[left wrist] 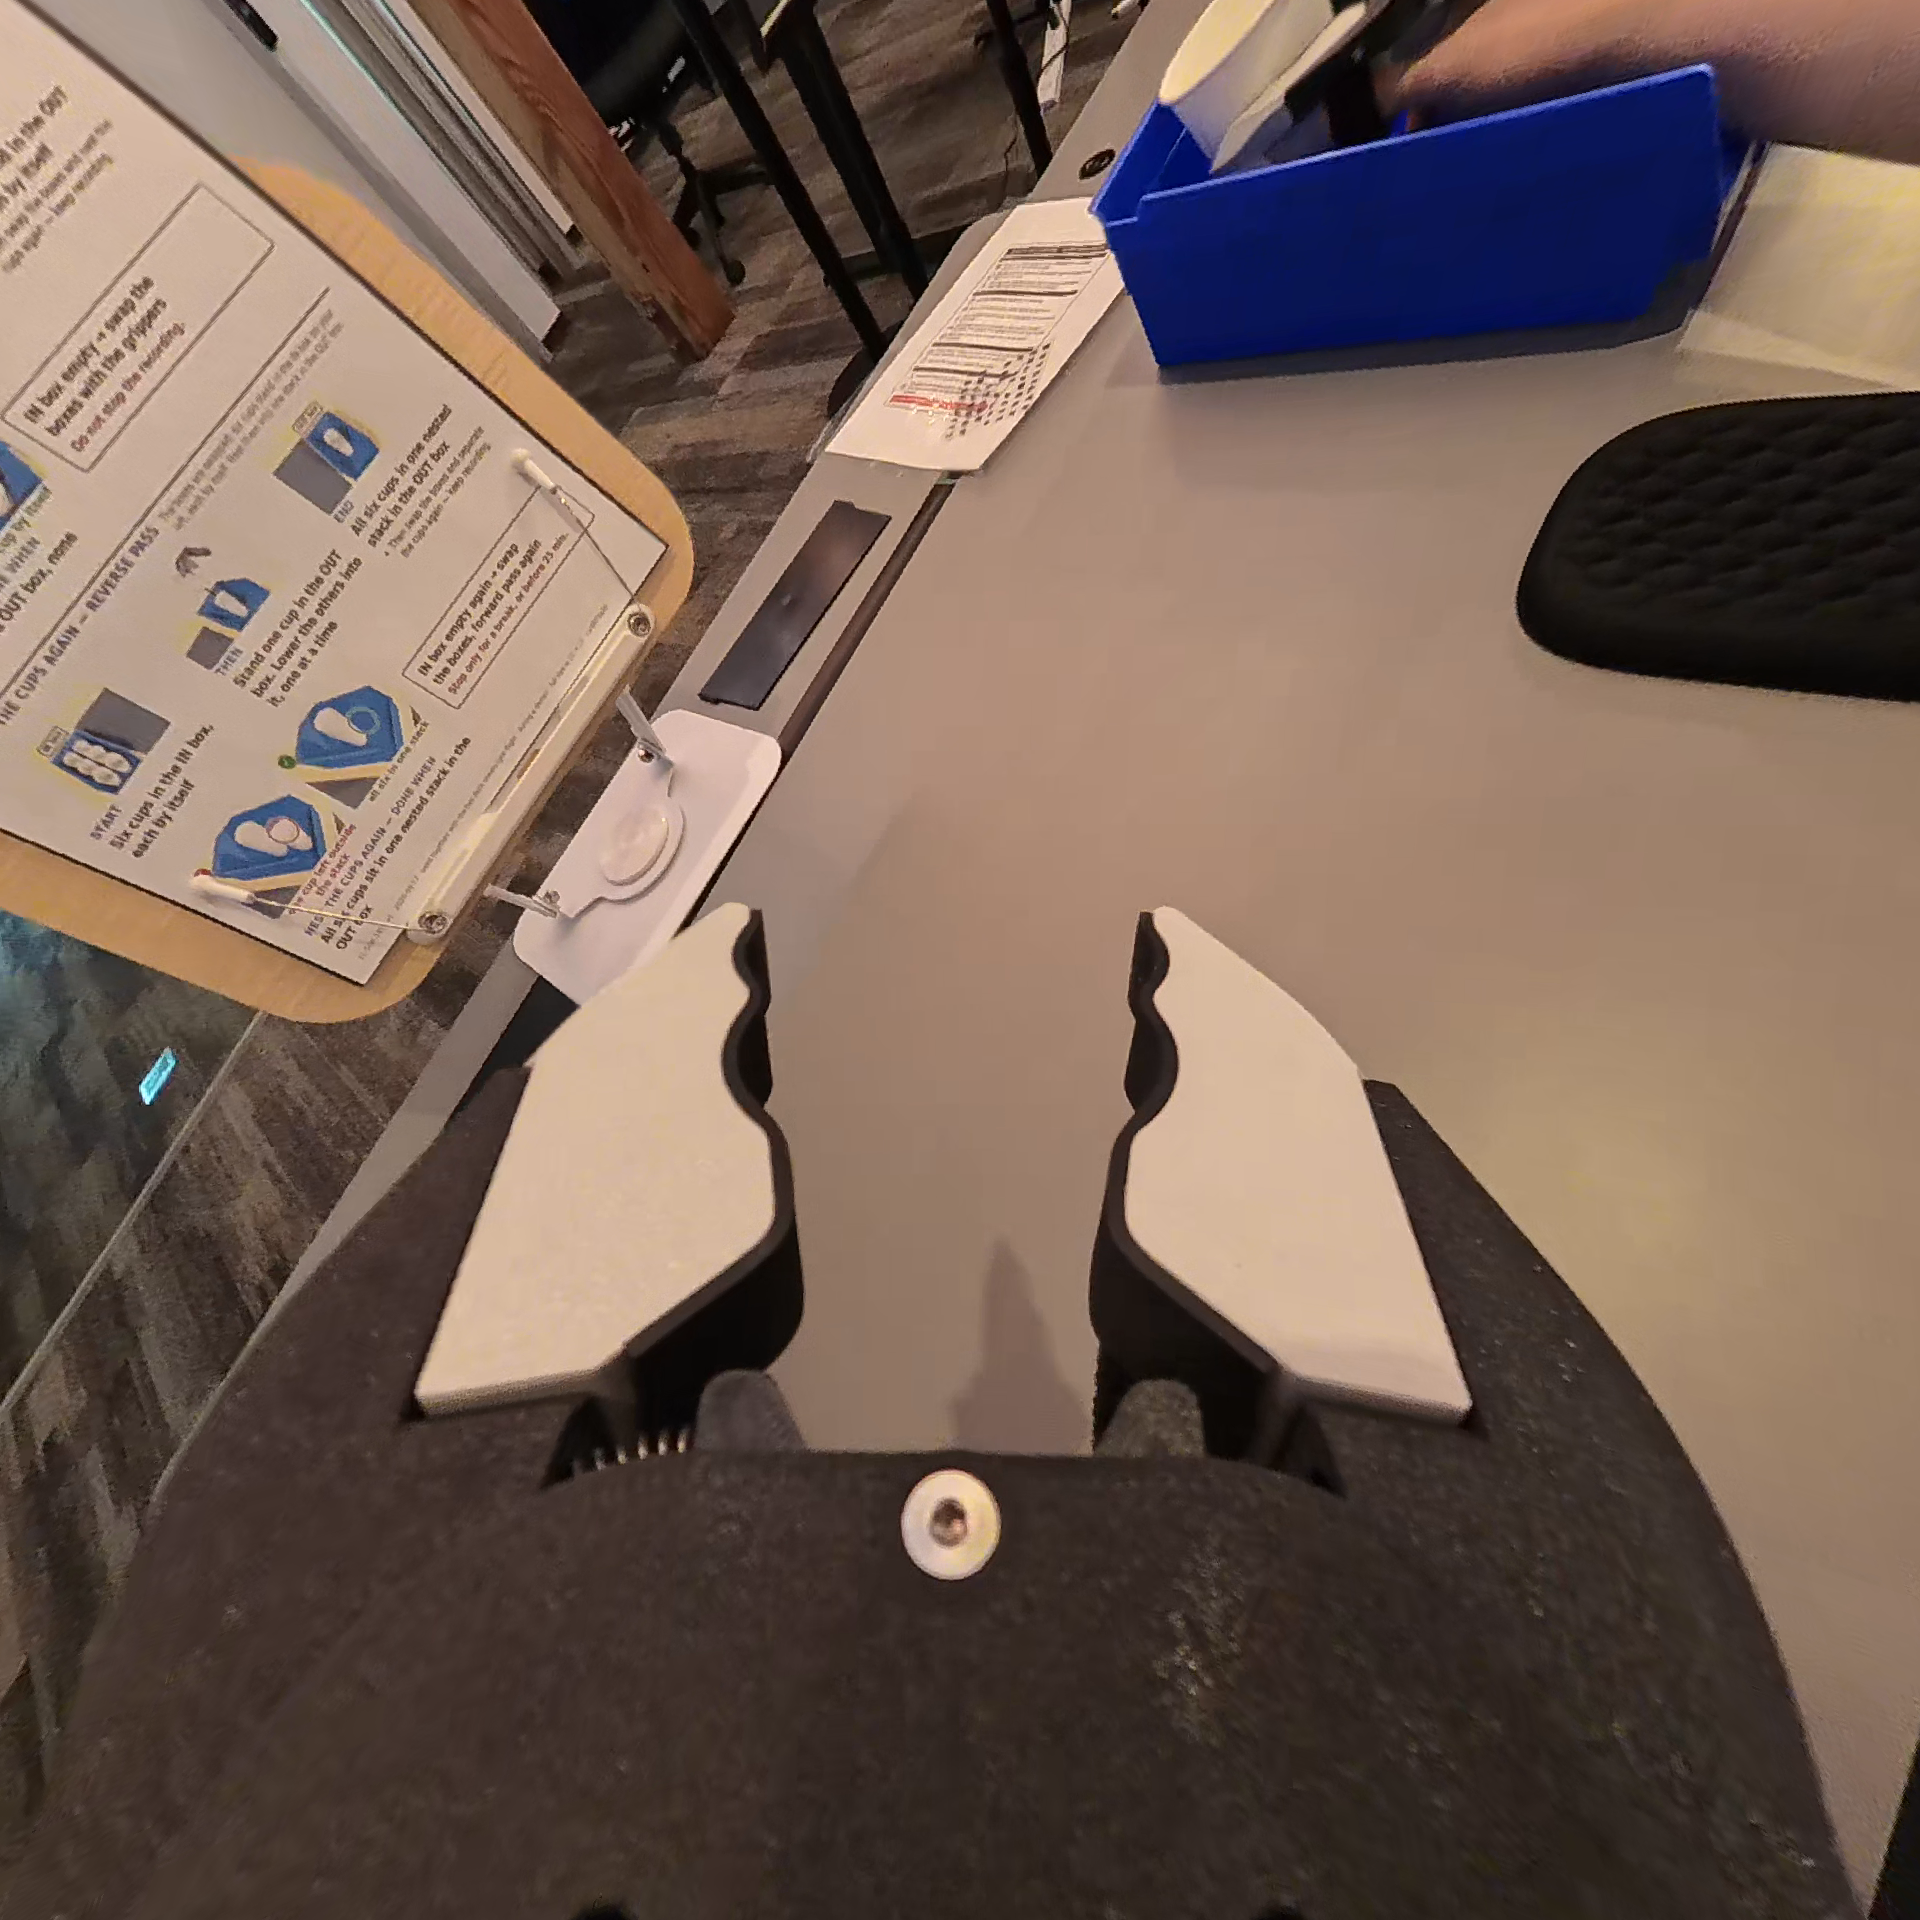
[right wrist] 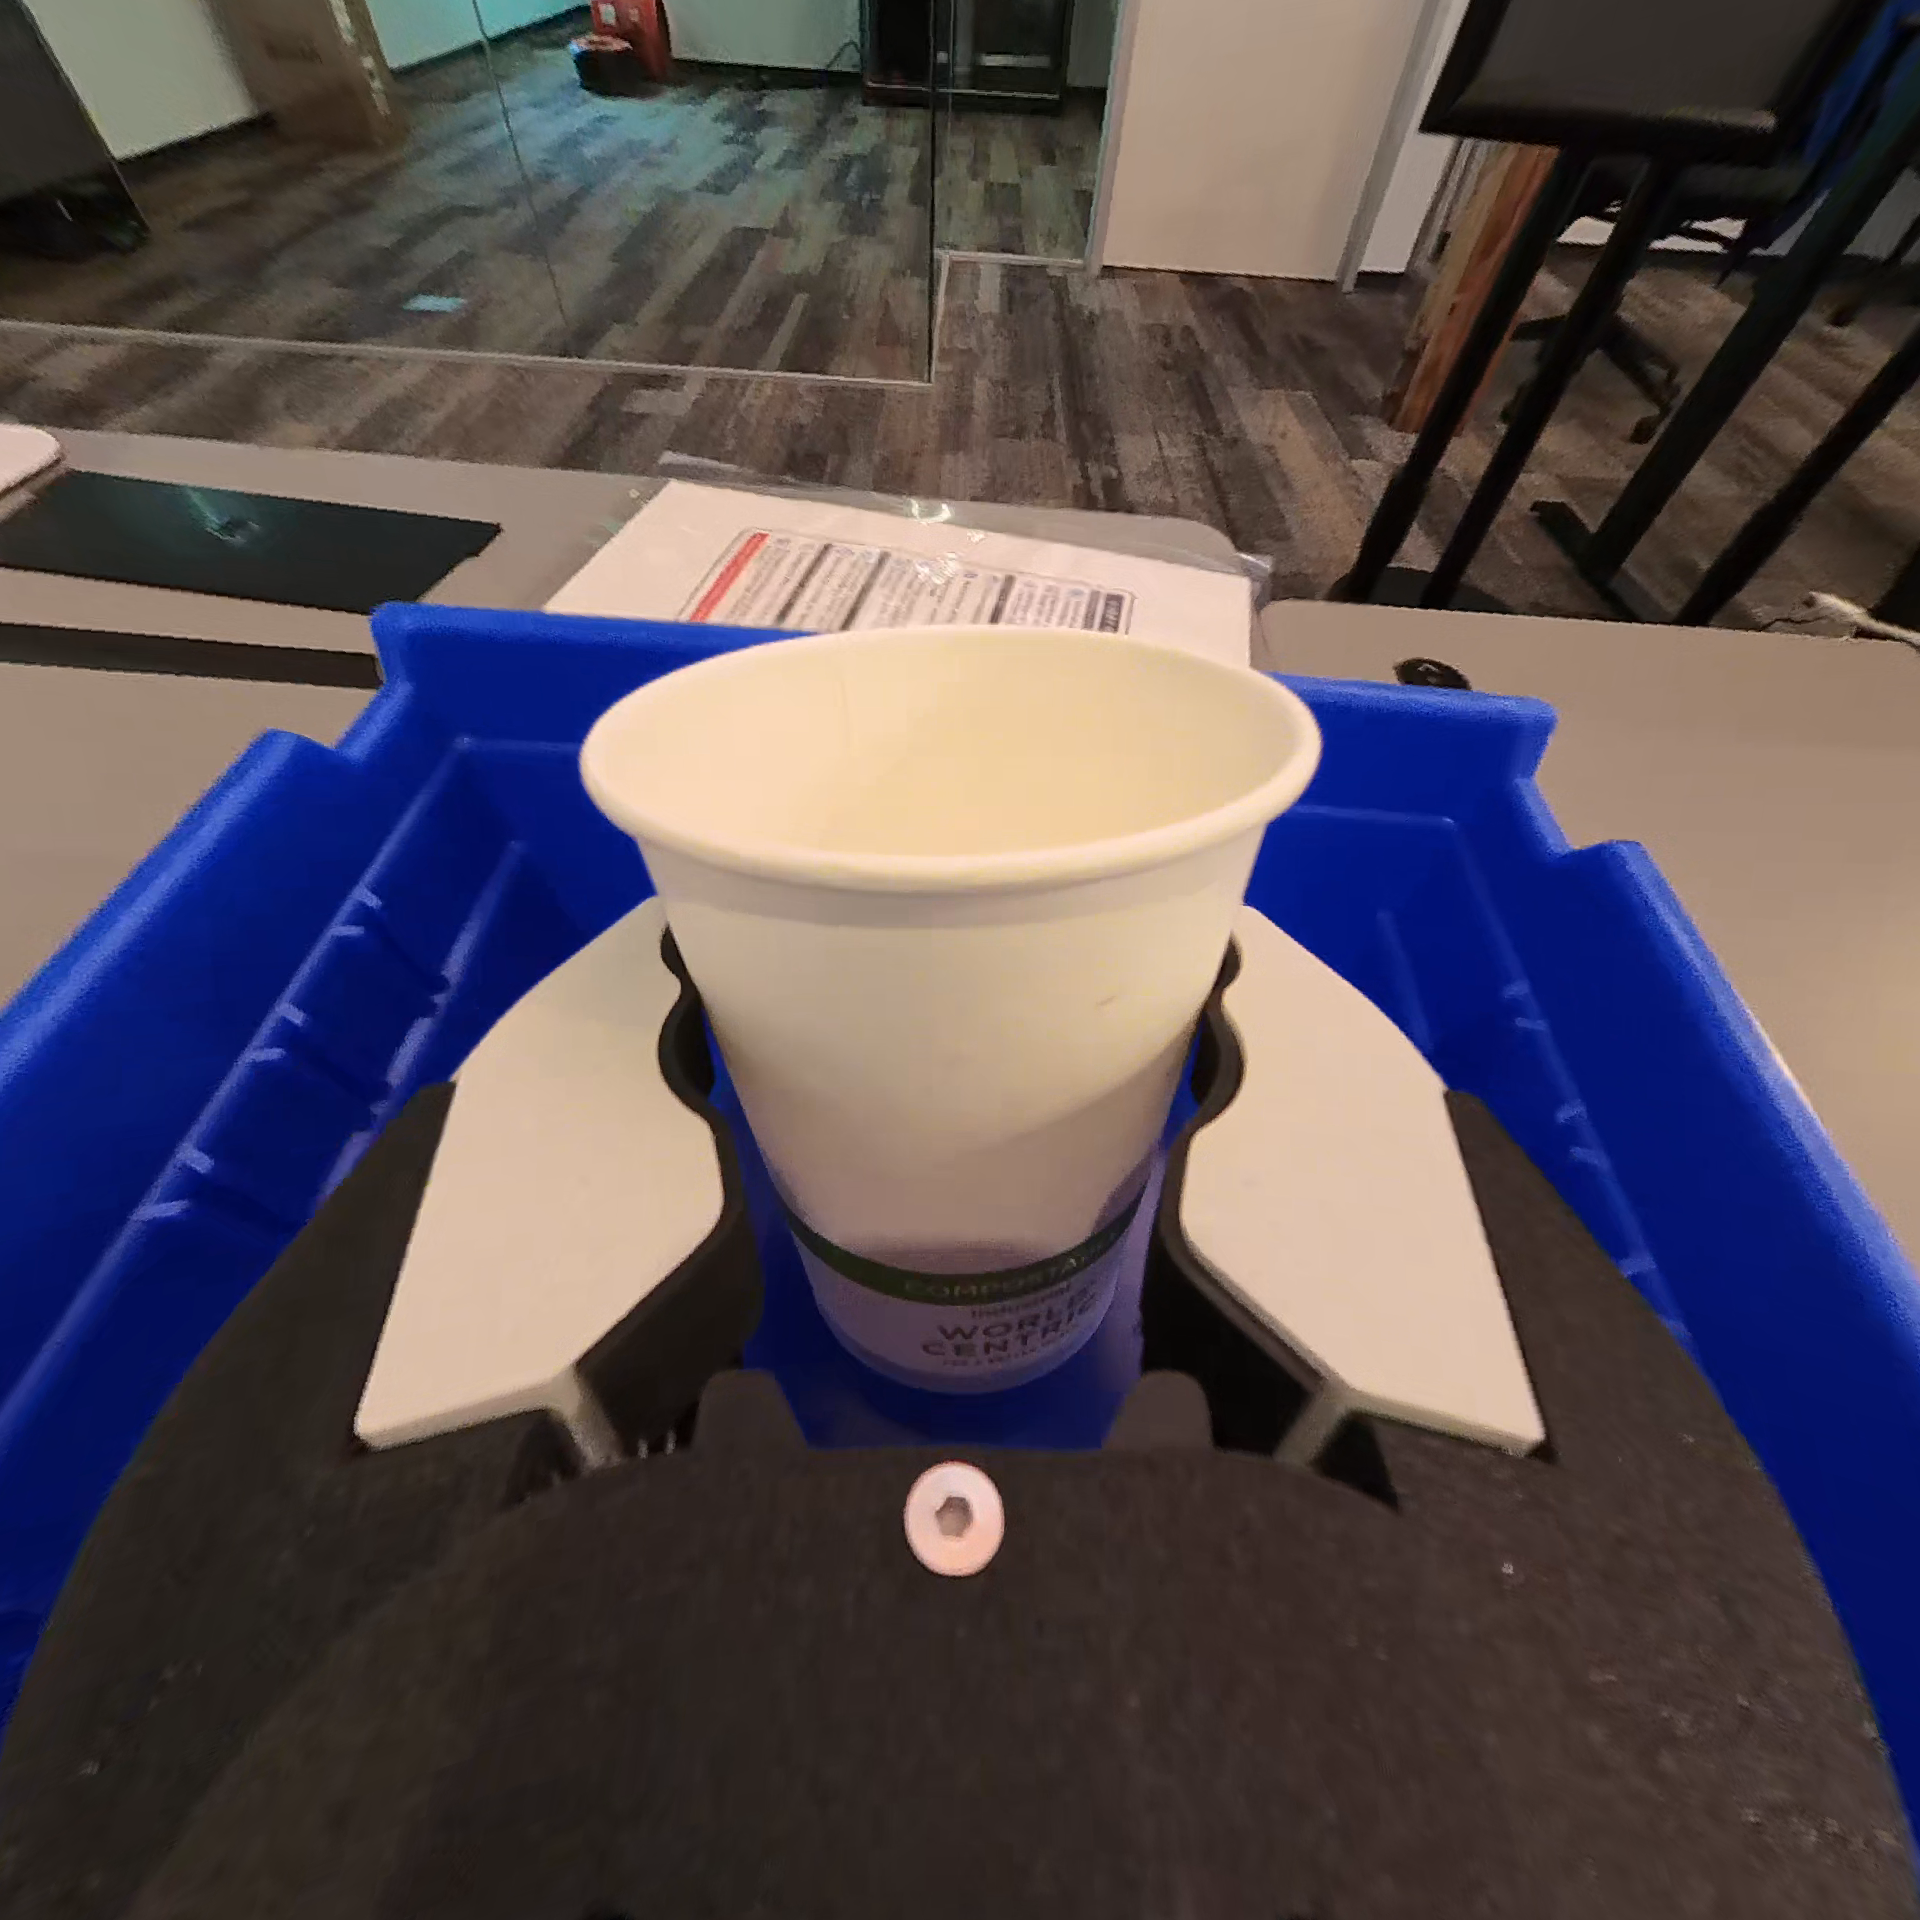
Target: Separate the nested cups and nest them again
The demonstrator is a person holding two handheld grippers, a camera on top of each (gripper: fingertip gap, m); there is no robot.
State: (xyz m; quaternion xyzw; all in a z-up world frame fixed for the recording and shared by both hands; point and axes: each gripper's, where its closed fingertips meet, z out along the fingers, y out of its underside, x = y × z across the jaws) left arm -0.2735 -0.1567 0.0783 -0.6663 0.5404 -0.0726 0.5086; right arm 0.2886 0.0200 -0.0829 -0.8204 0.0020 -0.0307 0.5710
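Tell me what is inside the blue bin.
A white paper cup stands upright in the blue bin, between the right gripper's fingers. The gripper body hides the near floor.

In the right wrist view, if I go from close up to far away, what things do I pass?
The right hand-held gripper, then the white paper cup it grips, then the far wall of the blue bin, then the printed sheet on the table, then the glass partition.

Print covers an instruction sheet (left wrist: 208,582) on a wooden board at ten o'clock. A printed page (right wrist: 914,592) lies at twelve, behind the blue bin (right wrist: 312,935). The white cup (right wrist: 951,987) bears a lettered band near its base.
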